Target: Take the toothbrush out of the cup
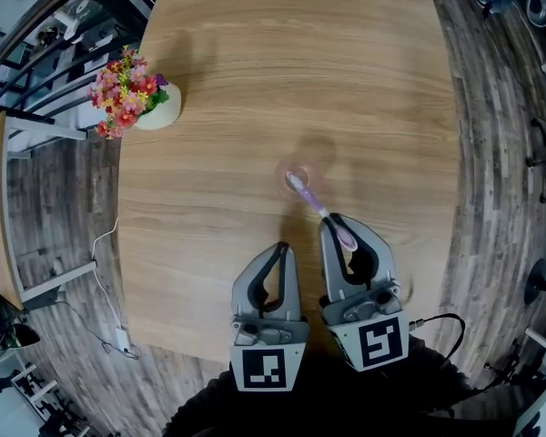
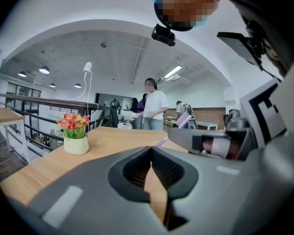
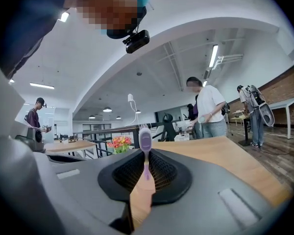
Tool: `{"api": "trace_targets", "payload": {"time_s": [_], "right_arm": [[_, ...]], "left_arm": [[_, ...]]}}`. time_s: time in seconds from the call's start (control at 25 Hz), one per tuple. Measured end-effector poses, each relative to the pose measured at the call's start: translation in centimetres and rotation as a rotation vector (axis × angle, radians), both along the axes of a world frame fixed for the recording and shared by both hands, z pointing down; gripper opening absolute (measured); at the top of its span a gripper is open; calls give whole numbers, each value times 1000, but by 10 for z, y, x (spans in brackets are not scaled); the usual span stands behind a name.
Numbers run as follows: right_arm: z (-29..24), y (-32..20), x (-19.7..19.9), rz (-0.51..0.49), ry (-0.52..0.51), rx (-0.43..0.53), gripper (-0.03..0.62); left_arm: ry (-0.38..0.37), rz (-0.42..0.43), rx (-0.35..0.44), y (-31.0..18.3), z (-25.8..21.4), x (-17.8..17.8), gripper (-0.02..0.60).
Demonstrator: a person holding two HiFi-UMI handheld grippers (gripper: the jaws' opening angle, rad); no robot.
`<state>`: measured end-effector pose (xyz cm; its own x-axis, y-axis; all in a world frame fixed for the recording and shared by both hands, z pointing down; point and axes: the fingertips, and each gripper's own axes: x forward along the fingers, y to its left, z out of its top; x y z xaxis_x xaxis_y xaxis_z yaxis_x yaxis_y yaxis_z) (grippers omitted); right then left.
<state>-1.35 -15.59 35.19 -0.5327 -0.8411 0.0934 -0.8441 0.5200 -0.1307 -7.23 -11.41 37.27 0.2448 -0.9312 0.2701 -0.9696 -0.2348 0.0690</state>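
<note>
A purple toothbrush (image 1: 314, 203) slants from my right gripper (image 1: 335, 220) up to a faint clear pinkish cup (image 1: 286, 168) standing mid-table. Its bristle end lies over the cup's mouth; whether it is still inside I cannot tell. The right gripper is shut on the handle. In the right gripper view the toothbrush (image 3: 145, 141) sticks out beyond the closed jaws of the right gripper (image 3: 146, 169), head outermost. My left gripper (image 1: 280, 247) sits beside the right one, nearer the table's front edge, shut with nothing between its jaws. The left gripper view shows the left gripper (image 2: 151, 153) shut over bare wood.
The round wooden table (image 1: 255, 62) carries a white pot of red and pink flowers (image 1: 136, 94) at its left edge. A cable (image 1: 105, 280) lies on the floor to the left. People stand in the room beyond the table, one in a white shirt (image 2: 154, 109).
</note>
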Motion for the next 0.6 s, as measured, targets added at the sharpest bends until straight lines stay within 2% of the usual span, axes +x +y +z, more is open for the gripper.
{"api": "trace_targets", "payload": {"time_s": [0.24, 0.6], "right_arm": [[-40, 32, 2, 3, -21, 50, 31], [-102, 107, 7, -1, -42, 133, 31]], "left_arm": [[-10, 7, 70, 27, -38, 1, 8], [-19, 25, 178, 90, -97, 3, 8]]}}
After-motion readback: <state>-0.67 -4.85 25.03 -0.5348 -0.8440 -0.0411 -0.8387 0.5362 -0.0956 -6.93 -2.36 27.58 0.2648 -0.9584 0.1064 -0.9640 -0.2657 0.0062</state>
